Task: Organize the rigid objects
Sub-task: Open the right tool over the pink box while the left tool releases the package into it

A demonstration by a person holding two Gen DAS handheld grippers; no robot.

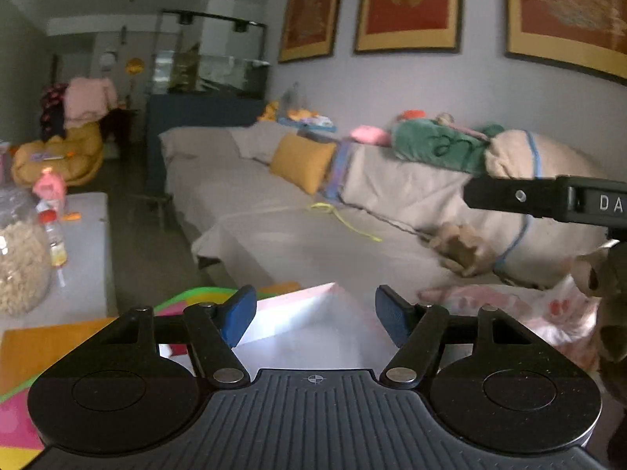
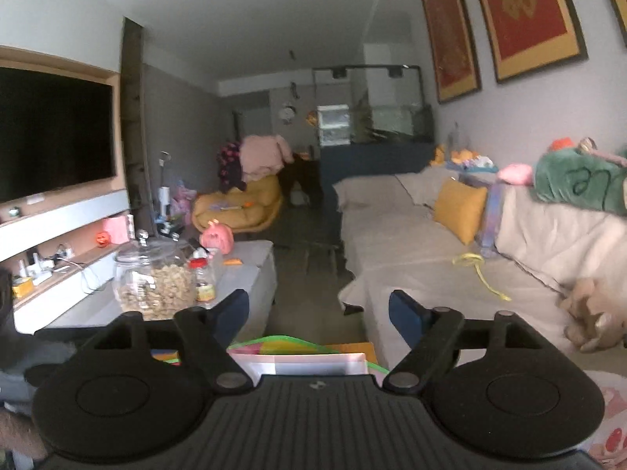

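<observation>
A white box (image 1: 298, 317) lies low in the left wrist view, beyond and below my left gripper (image 1: 315, 313). That gripper is open, its blue pads (image 1: 239, 313) wide apart and pressing on nothing. The right wrist view shows the same white box (image 2: 309, 364) just under my right gripper (image 2: 319, 313), on a colourful mat (image 2: 282, 342). The right gripper is open too and holds nothing. On the low grey table stand a glass jar of snacks (image 2: 153, 282), a red-capped bottle (image 2: 203, 278) and a pink toy (image 2: 217, 237).
A long beige sofa (image 2: 411, 243) with a yellow cushion (image 2: 458, 209) and plush toys (image 2: 588, 313) runs along the right. A black bar (image 1: 548, 196) crosses the right of the left wrist view. A floor strip separates table and sofa. A TV (image 2: 51, 133) hangs on the left wall.
</observation>
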